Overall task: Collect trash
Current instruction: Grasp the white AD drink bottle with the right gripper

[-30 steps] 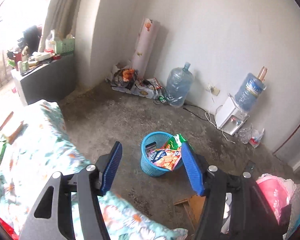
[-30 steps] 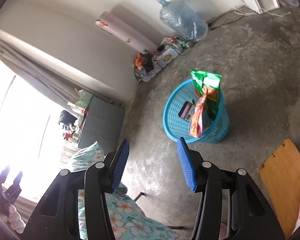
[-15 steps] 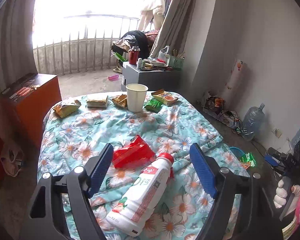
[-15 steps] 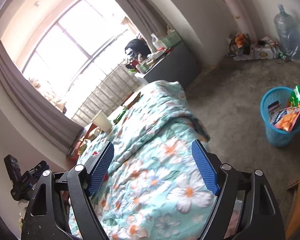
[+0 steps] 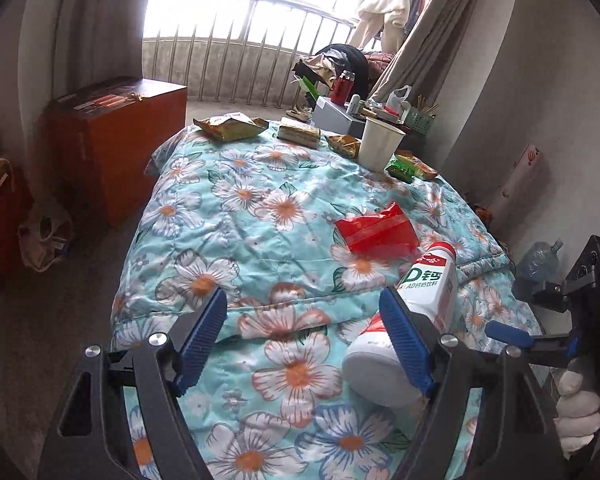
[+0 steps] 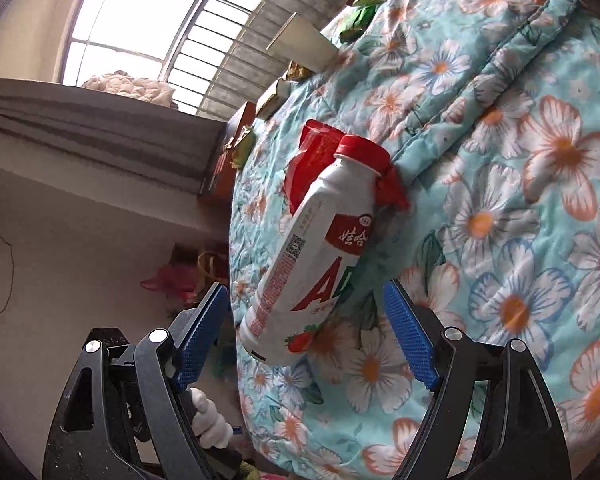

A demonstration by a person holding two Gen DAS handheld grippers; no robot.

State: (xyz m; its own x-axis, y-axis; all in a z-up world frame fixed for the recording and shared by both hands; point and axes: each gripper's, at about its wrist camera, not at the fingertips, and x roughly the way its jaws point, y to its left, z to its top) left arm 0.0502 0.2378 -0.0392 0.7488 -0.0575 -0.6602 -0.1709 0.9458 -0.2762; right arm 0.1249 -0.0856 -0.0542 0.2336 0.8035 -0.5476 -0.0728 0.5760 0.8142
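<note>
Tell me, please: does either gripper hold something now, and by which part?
Nothing is held. The left gripper and right gripper are both open; the white bottle lies free on the floral quilt.

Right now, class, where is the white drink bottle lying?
The white drink bottle lies on its side on the floral quilt, its red cap against the red wrapper. In the right wrist view it is just ahead of the open right gripper.

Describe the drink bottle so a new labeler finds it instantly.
Start at the floral quilt covering the bed. At its near edge, just in front of the open right tool, lies a white plastic bottle on its side. Its red cap touches a red snack bag; everything else nearby is flat wrappers or an upright paper cup.
</note>
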